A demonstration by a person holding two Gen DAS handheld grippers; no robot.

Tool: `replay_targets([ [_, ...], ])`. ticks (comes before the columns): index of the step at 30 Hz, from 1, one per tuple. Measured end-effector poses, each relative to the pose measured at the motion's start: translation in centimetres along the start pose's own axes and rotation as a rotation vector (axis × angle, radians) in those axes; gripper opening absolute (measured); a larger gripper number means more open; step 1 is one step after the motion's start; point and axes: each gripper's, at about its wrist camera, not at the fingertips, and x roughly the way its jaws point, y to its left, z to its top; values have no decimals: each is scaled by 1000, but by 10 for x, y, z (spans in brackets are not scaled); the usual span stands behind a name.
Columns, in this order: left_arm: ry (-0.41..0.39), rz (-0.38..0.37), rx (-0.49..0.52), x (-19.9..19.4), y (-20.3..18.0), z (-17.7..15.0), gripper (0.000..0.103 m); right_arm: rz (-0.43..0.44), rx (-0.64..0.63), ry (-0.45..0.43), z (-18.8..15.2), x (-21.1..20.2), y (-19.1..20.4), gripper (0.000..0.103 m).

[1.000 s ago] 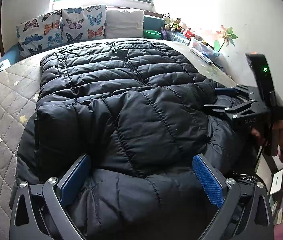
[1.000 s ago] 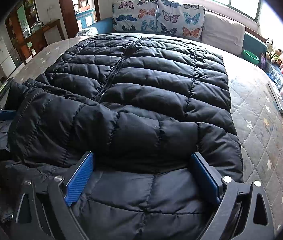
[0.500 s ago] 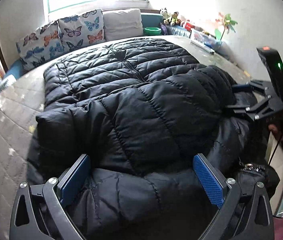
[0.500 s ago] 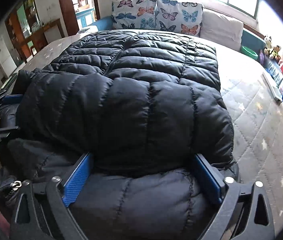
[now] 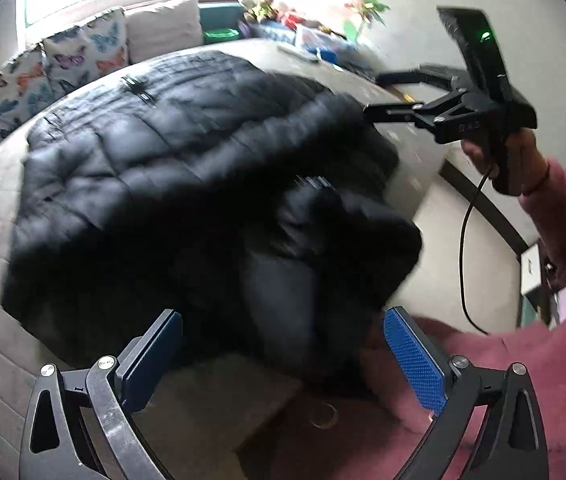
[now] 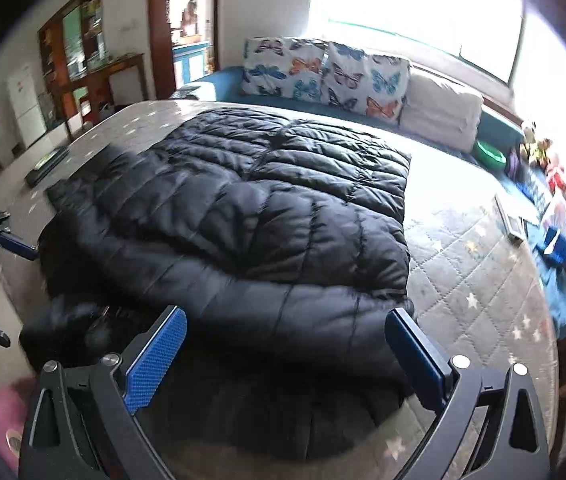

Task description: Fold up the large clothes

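A large black quilted puffer jacket (image 6: 251, 216) lies on the grey quilted mattress (image 6: 475, 264), its near part folded over on top; it also shows, blurred, in the left wrist view (image 5: 171, 176). My left gripper (image 5: 283, 340) is open and empty, held back above the jacket's near edge. My right gripper (image 6: 283, 340) is open and empty over the near hem. The right gripper also appears at the right of the left wrist view (image 5: 383, 94), lifted off the jacket, jaws apart. The left gripper's fingers (image 6: 15, 246) show at the left edge of the right wrist view.
Butterfly pillows (image 6: 323, 72) and a white cushion (image 6: 439, 108) line the far side under a bright window. A green bowl (image 6: 491, 152), toys and books (image 6: 551, 240) lie along the right edge. The person's pink sleeve (image 5: 555, 216) is at right. Furniture (image 6: 83, 72) stands far left.
Both grippers have pulled back and up from the jacket. The right gripper has lifted clear of the jacket's side. The folded part lies on the jacket.
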Motion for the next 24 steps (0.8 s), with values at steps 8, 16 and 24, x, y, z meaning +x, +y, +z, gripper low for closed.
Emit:
replay_targets([
  [8, 99, 56, 37, 36, -18, -8, 66, -33, -168, 47, -48, -10, 34, 103],
  [16, 30, 80, -19, 10, 6, 8, 12, -5, -323, 79, -85, 1, 69, 103],
  [24, -49, 34, -75, -23, 28, 47, 11, 64, -369, -2, -69, 22, 93, 100],
])
